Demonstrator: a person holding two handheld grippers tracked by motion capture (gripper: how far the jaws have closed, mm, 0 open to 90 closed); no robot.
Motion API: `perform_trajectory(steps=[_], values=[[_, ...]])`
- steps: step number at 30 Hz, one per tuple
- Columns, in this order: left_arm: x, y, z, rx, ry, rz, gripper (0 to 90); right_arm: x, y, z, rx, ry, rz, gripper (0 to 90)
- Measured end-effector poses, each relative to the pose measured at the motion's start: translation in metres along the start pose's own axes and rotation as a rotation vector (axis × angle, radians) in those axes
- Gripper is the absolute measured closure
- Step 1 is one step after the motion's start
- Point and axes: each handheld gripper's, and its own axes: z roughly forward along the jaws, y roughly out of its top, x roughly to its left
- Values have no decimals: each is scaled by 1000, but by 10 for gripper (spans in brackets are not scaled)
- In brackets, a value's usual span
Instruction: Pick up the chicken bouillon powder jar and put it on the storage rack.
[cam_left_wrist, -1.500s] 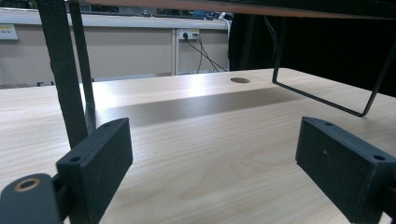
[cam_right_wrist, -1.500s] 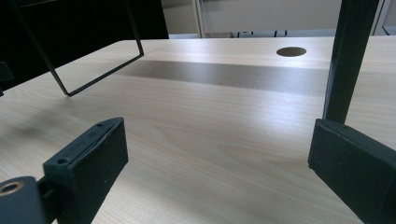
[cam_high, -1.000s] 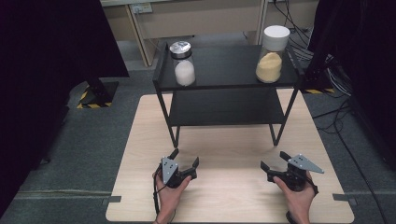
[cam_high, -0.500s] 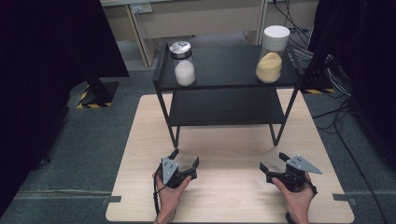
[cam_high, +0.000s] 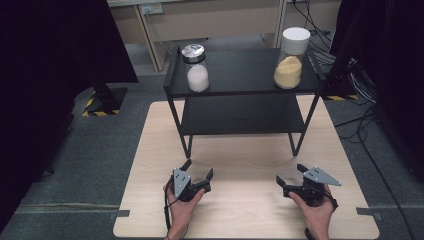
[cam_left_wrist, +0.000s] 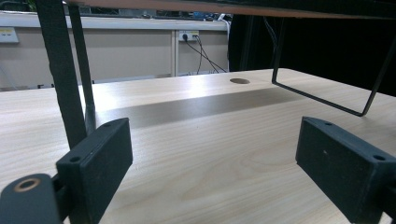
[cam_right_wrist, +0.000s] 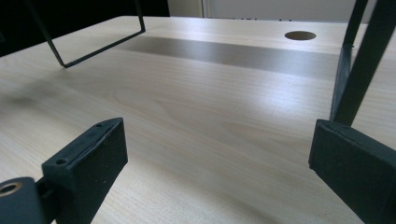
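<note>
A black two-tier metal shelf (cam_high: 240, 87) stands at the back of the wooden table (cam_high: 250, 210). On its top tier a glass jar with a metal lid (cam_high: 195, 67) holds white powder at the left, and a white-lidded jar (cam_high: 291, 58) holds yellow powder at the right. My left gripper (cam_high: 198, 168) rests low near the table's front, held by a hand, its jaws wide apart and empty. My right gripper (cam_high: 291, 173) sits at the front right, also open with nothing between its jaws. Both gripper views look along the bare tabletop toward the shelf legs (cam_left_wrist: 70, 70) (cam_right_wrist: 359, 60).
The shelf's lower tier (cam_high: 242, 115) is bare. A round cable hole (cam_left_wrist: 239, 80) (cam_right_wrist: 300, 35) lies in the tabletop under the shelf. Grey carpet surrounds the table, with a black stand with hazard tape (cam_high: 102, 97) at the left and cables (cam_high: 345, 65) at the right.
The right gripper has shifted very slightly; the left gripper and the jars stay where they were.
</note>
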Motion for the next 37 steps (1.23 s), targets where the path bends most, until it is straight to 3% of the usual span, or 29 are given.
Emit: perform_trajectory(steps=[37], values=[[0, 1, 0, 4, -2, 1, 101, -2, 0, -1, 3, 18, 2, 48]])
